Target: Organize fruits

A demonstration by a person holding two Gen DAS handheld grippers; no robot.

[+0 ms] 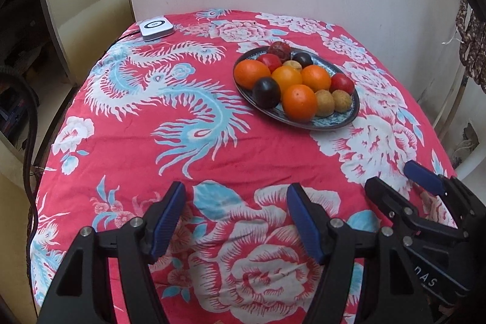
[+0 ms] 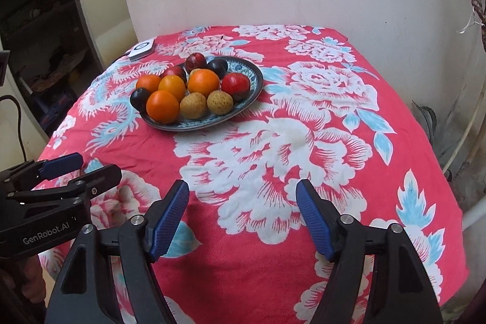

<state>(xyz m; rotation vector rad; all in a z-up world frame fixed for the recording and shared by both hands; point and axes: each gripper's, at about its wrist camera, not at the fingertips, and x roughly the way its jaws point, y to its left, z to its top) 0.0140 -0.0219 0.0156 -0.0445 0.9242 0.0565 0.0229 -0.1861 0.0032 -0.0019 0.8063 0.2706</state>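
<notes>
Piled on an oval blue-patterned plate [image 1: 349, 117] at the far side of the red floral bench [image 1: 182, 141]: oranges [image 1: 299, 103], dark plums [image 1: 266, 92], red and tan fruits. Left claw [image 1: 237, 220] and right claw [image 2: 243, 220] spread wide, gripping nothing.

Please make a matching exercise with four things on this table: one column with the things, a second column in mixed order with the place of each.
Things:
1. white square device
2. oval blue patterned plate
3. two tan rough-skinned fruits
4. left gripper

Places:
A. near edge of the plate
B. far left corner of the red floral tablecloth
C. under all the fruit
D. above the near cloth, empty

Pairs: 1-B, 2-C, 3-A, 4-D
</notes>
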